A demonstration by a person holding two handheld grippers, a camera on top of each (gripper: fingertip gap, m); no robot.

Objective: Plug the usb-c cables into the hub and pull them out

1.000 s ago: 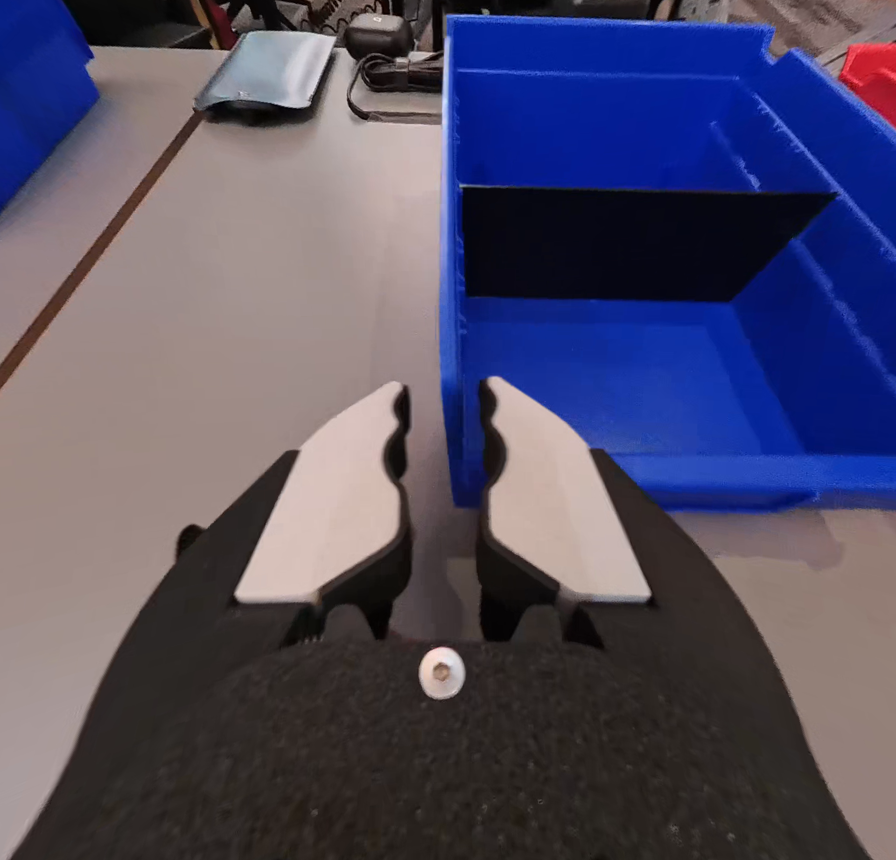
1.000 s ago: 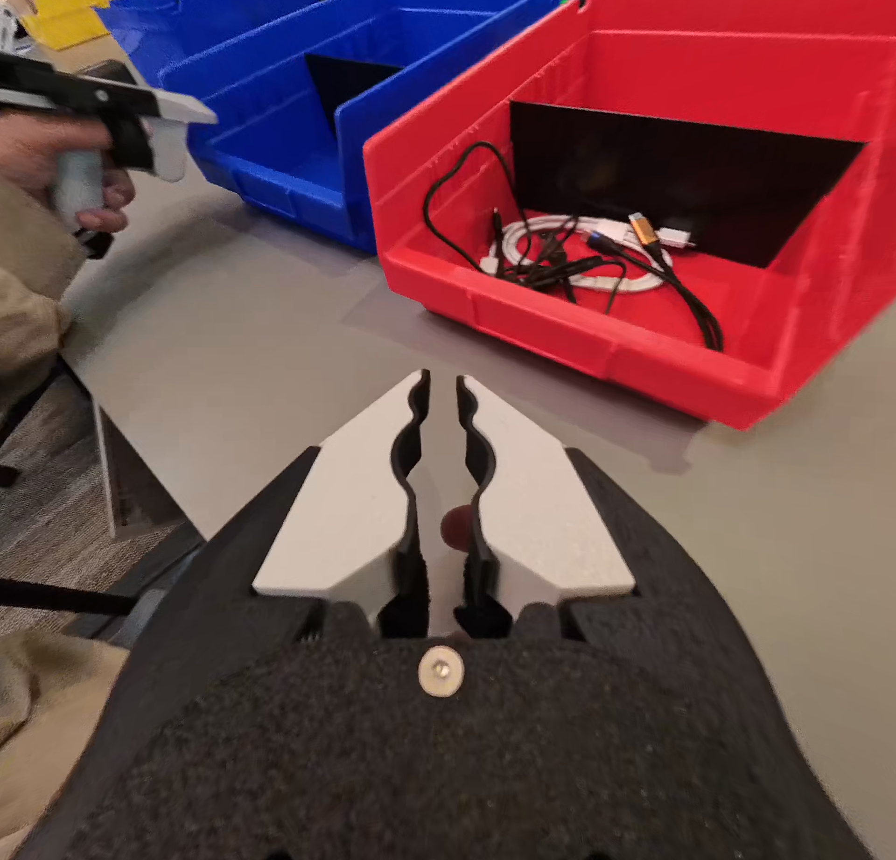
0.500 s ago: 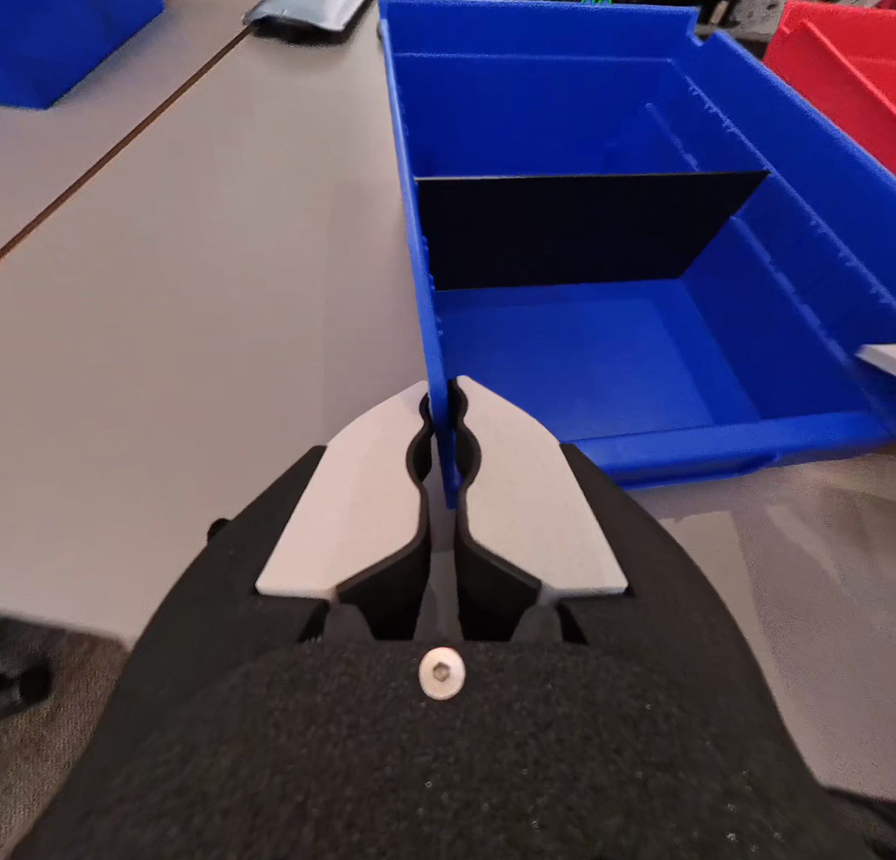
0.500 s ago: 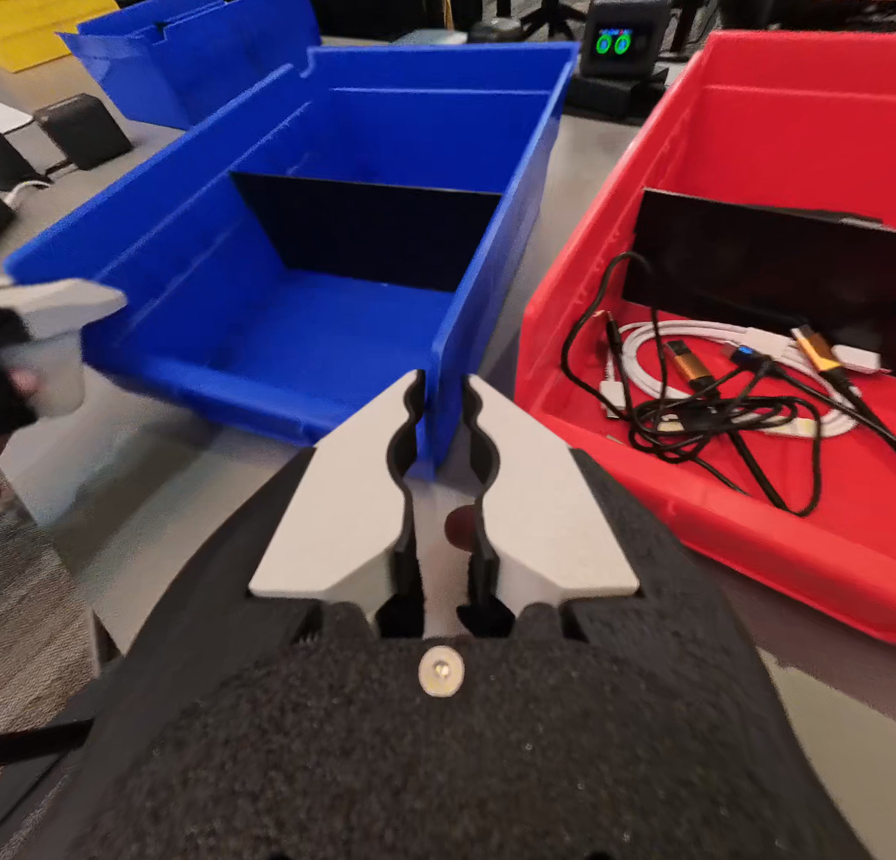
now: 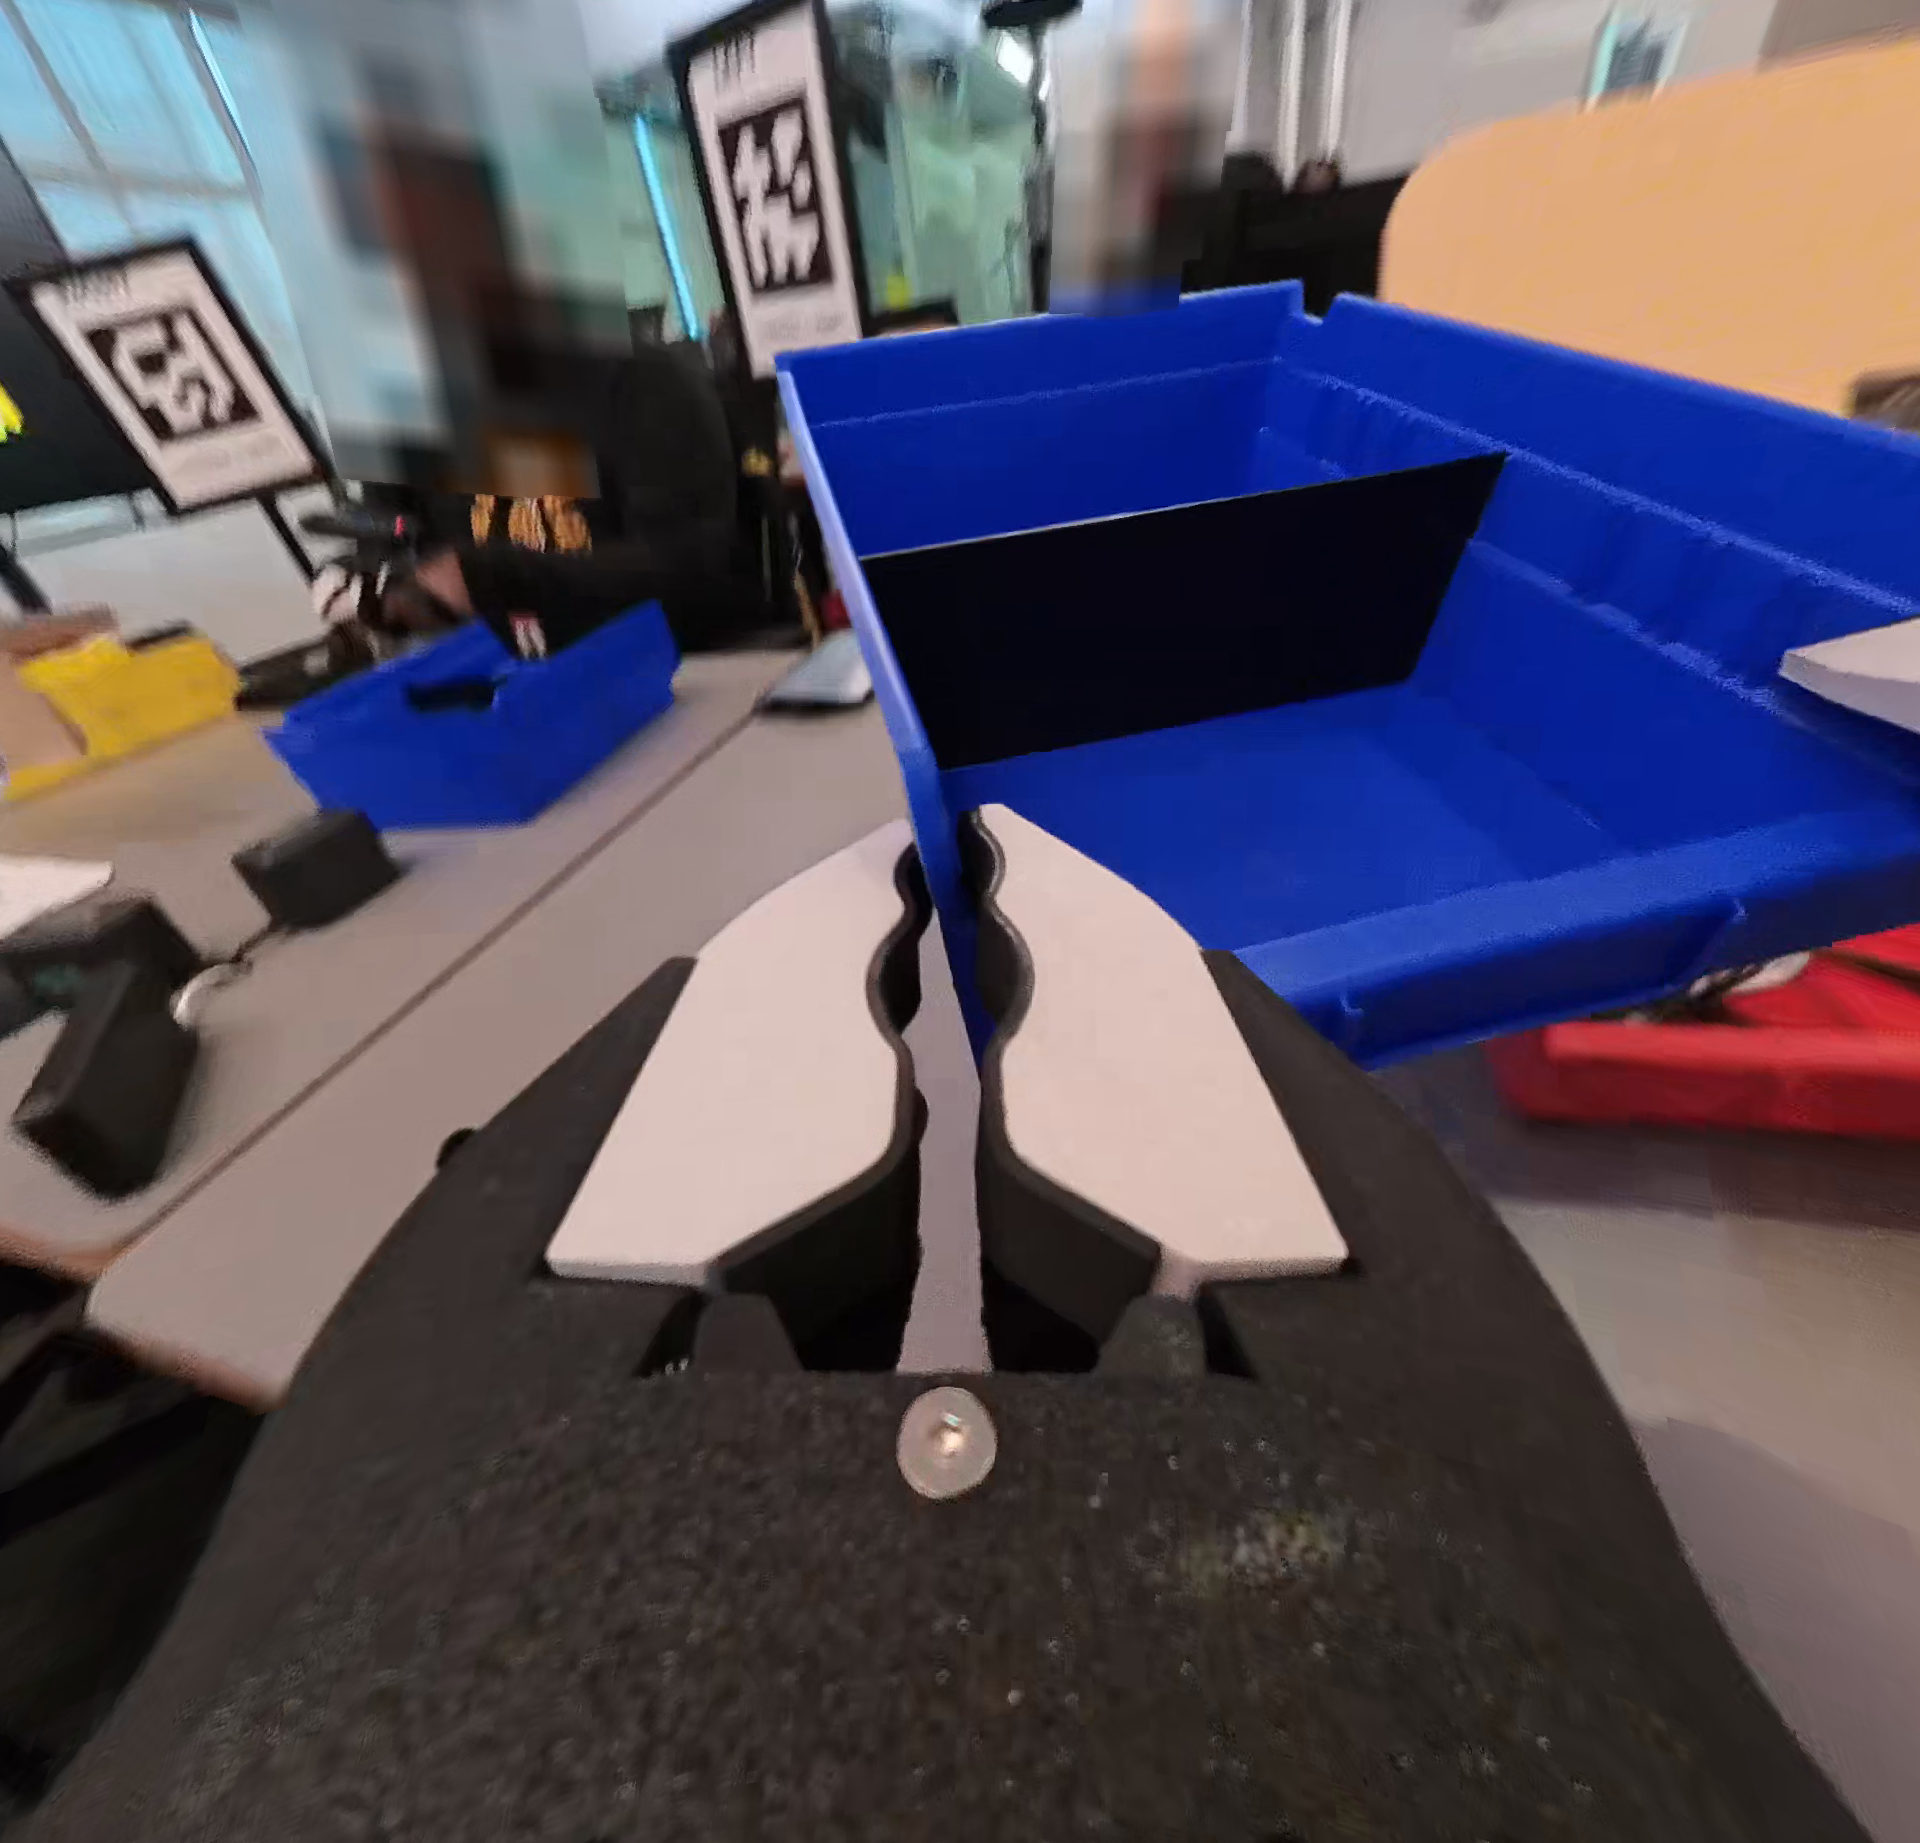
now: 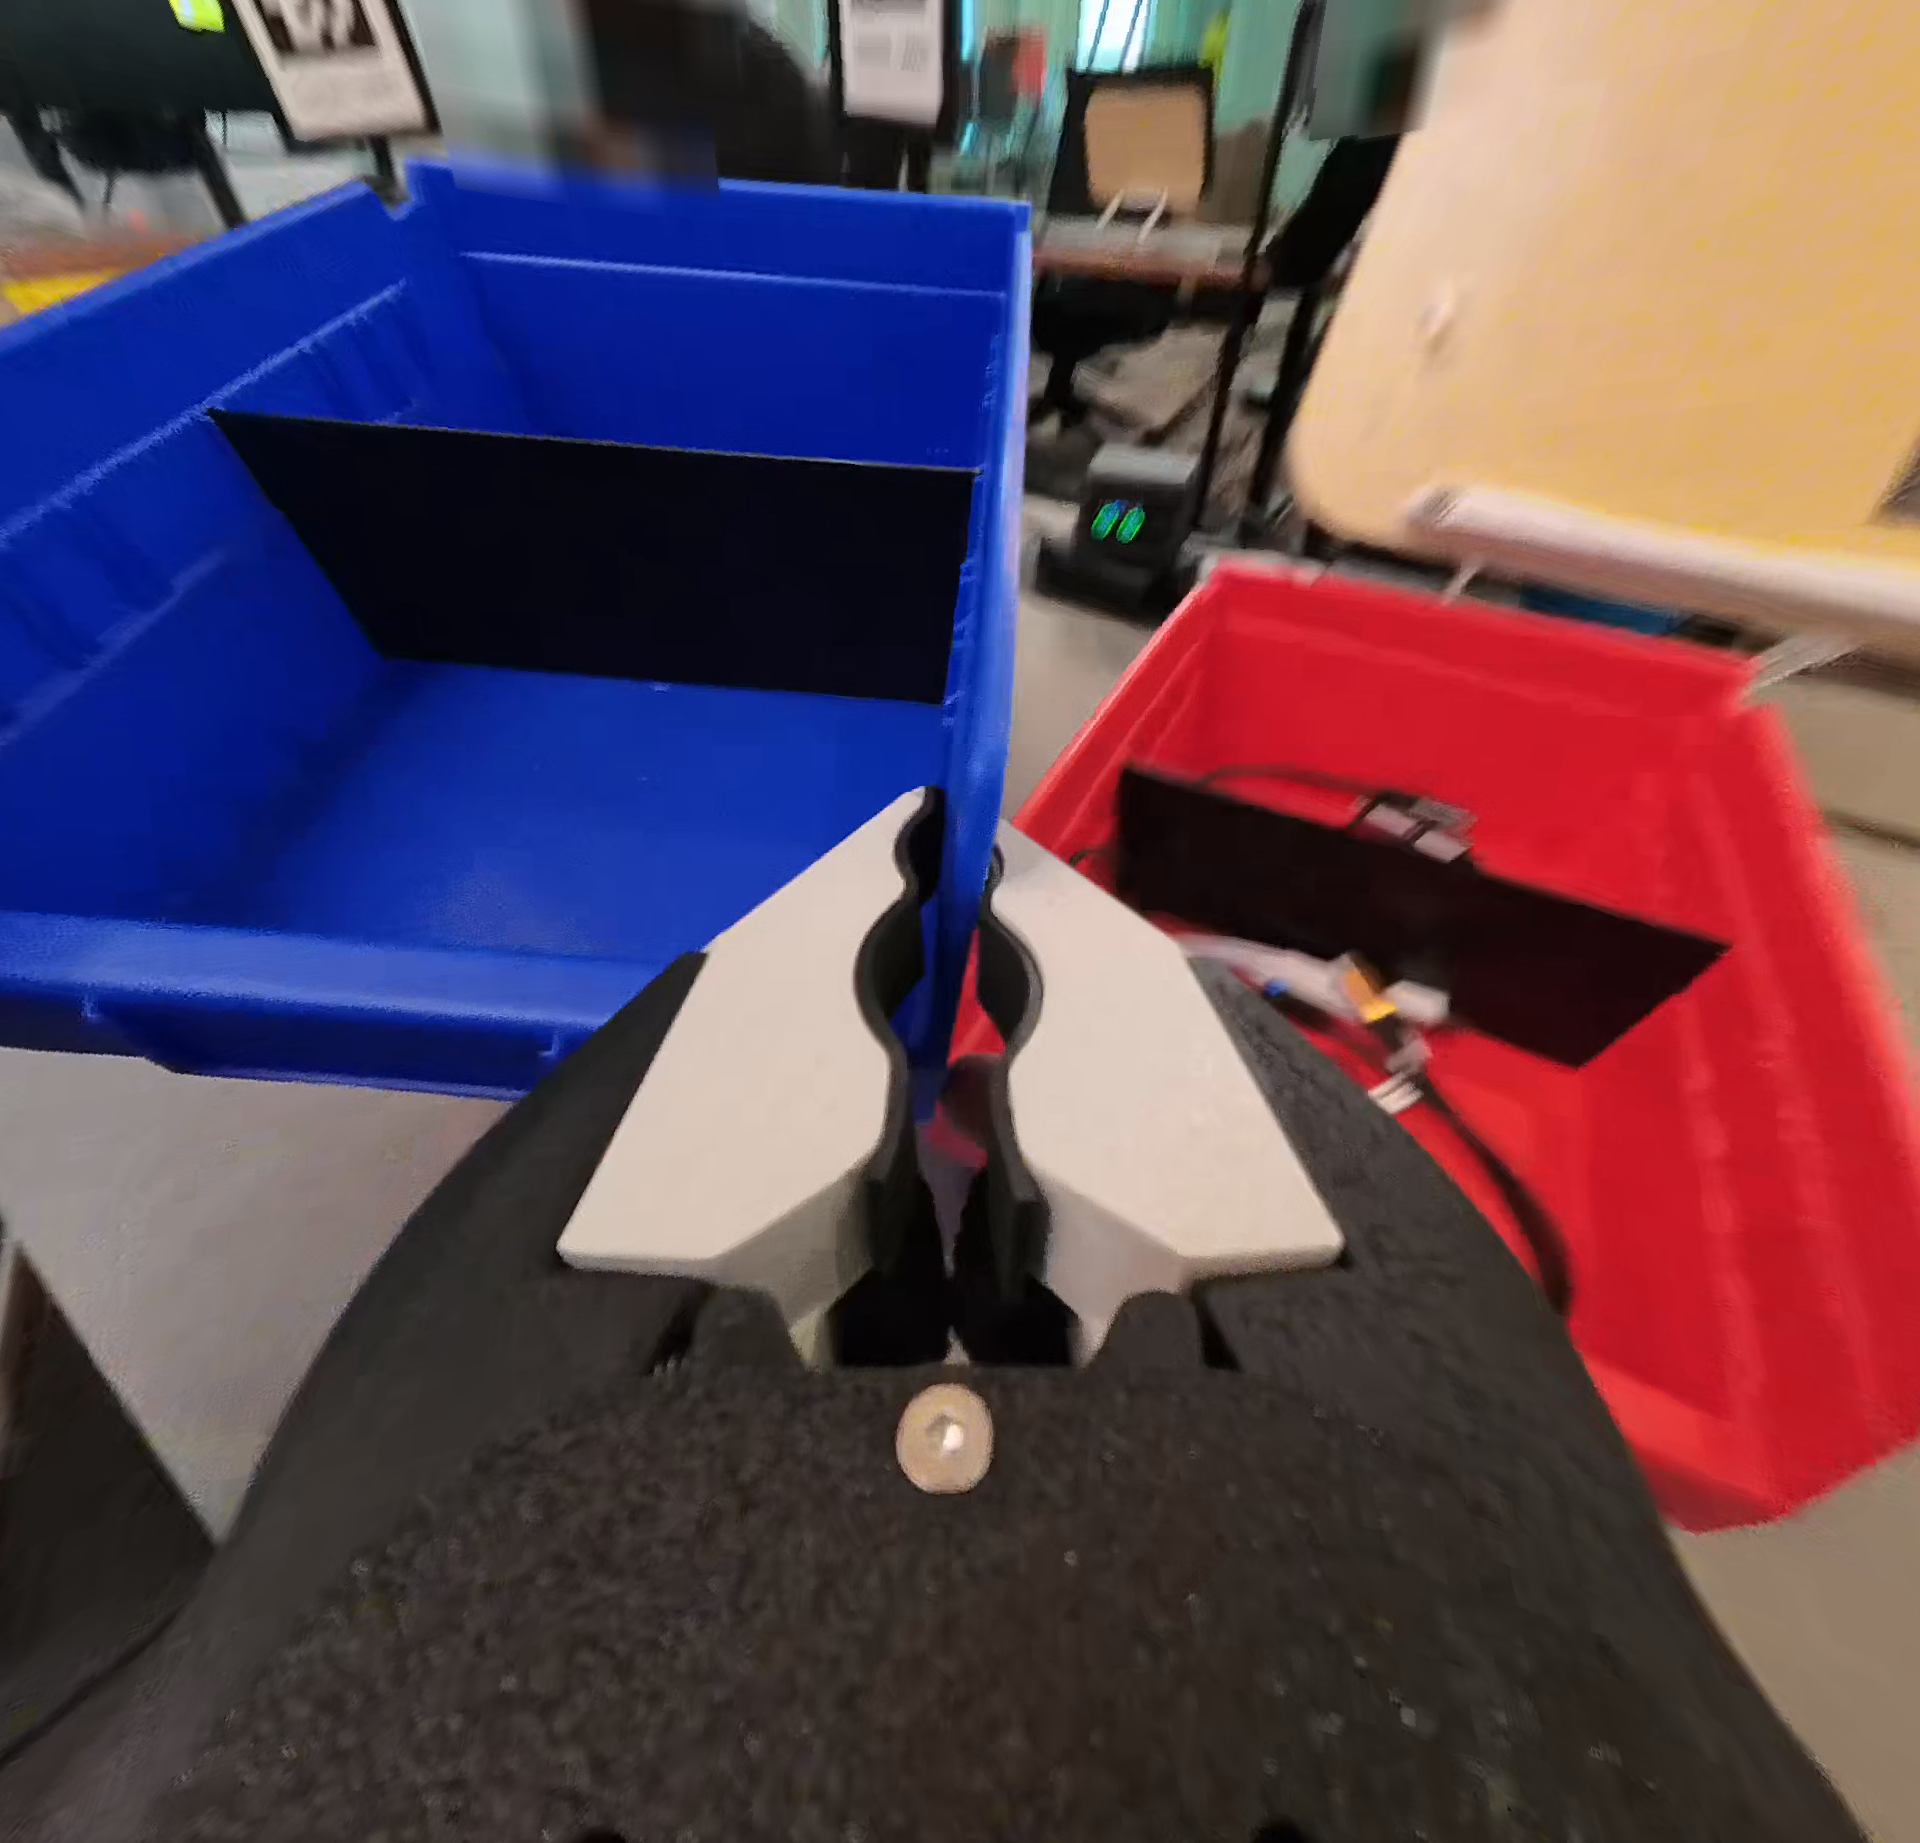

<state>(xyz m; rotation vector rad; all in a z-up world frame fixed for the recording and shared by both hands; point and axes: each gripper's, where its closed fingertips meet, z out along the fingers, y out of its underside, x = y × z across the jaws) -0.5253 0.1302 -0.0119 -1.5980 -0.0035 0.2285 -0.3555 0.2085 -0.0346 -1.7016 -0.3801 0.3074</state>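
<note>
An empty blue bin point(image 5: 1299, 837) with a black divider hangs tilted above the table. My left gripper point(image 5: 943, 827) is shut on its left side wall. My right gripper point(image 6: 961, 817) is shut on its right side wall, and one of its fingers point(image 5: 1860, 671) shows at the right edge of the left wrist view. The same blue bin point(image 6: 520, 806) fills the left of the right wrist view. To its right stands a red bin point(image 6: 1455, 713) holding a tangle of usb cables point(image 6: 1382, 1004) in front of a black divider. A small dark device point(image 6: 1413, 822) lies behind that divider.
A second blue bin point(image 5: 468, 744) and a yellow bin point(image 5: 125, 692) stand on the tables to the left. Black power bricks point(image 5: 312, 863) lie near the left table edge. Boards with black-and-white markers and chairs stand behind. My hands' fingertips stand some 20 cm from each other.
Both grippers closed on the blue bin's side walls and raised it off the table. Both views tilted upward, and the room behind came into sight.
</note>
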